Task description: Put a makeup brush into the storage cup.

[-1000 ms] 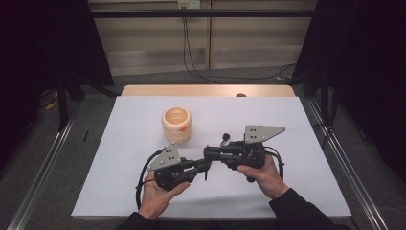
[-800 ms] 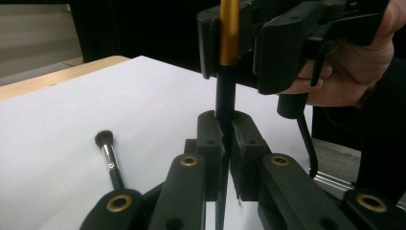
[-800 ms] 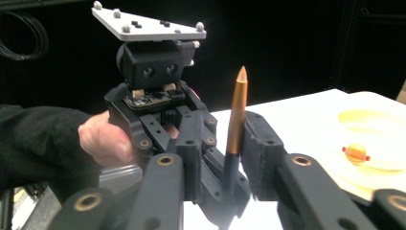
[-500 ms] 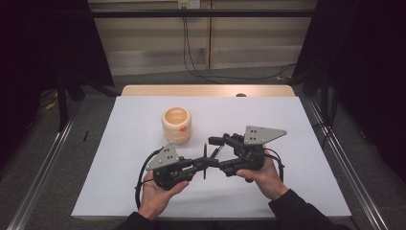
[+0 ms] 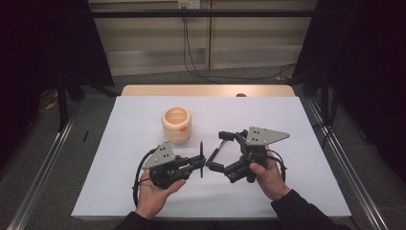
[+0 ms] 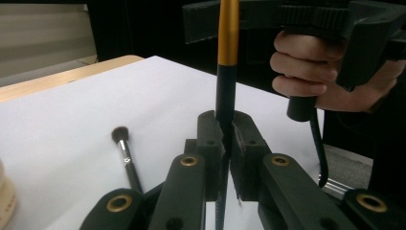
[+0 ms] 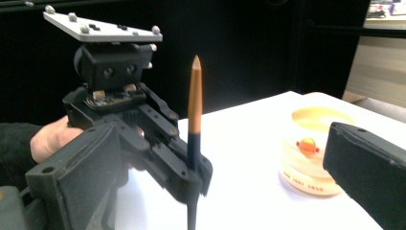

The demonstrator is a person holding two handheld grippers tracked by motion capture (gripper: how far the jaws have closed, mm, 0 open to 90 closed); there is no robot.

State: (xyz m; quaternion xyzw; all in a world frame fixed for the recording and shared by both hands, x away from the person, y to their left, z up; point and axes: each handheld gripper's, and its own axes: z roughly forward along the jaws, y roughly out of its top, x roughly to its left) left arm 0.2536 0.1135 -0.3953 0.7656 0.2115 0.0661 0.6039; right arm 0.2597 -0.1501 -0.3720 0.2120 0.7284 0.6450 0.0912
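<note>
With the left gripper [image 5: 200, 163] clamped on the brush [image 6: 227, 57] and the right gripper's [image 5: 215, 151] jaws just opened, we judged it best to carry the brush upright to the cup [image 5: 176, 124] at far left.

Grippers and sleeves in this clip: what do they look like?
Both are black, pistol-handled tools with linkage jaws. The left gripper and the right gripper each carry a grey three-cornered plate with small screws on top. Brass-coloured pivot pins show on the left one's arms. A black cable loops from the left gripper. The person's sleeves are dark.
</note>
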